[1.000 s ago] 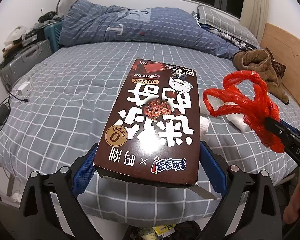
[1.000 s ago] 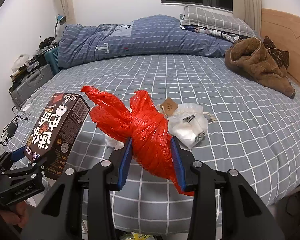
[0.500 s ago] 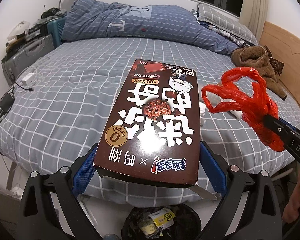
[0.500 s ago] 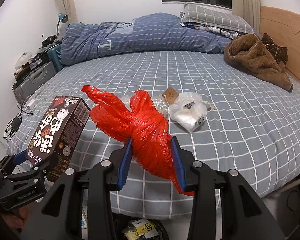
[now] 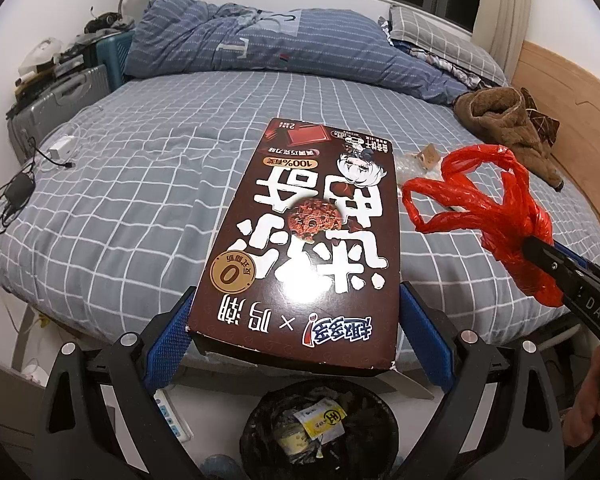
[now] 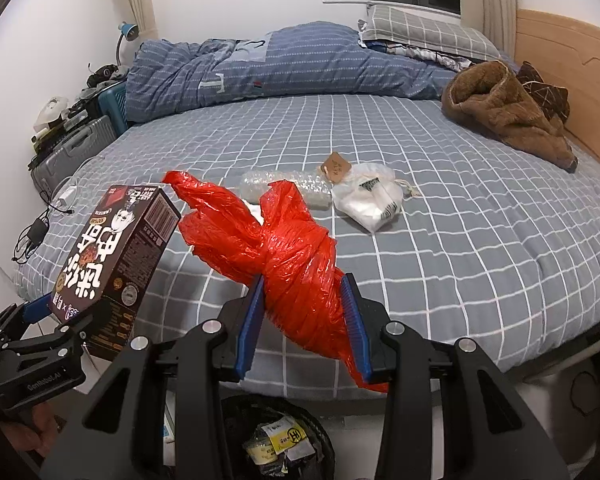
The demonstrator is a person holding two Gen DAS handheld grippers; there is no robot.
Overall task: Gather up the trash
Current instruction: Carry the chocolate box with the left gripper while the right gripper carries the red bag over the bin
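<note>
Both the left gripper (image 5: 296, 328) and the right gripper (image 6: 306, 320) have black angular plastic frames, silver round screws at the joints, blue textured pads lining the inner finger faces, and white lettering along the side.

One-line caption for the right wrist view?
Right gripper clamps a red plastic bag above the trash bin beside the bed.

Glossy cardboard box (image 5: 304, 240); crinkly red plastic bag (image 6: 300, 276); cloth bedsheet (image 6: 480, 240).
</note>
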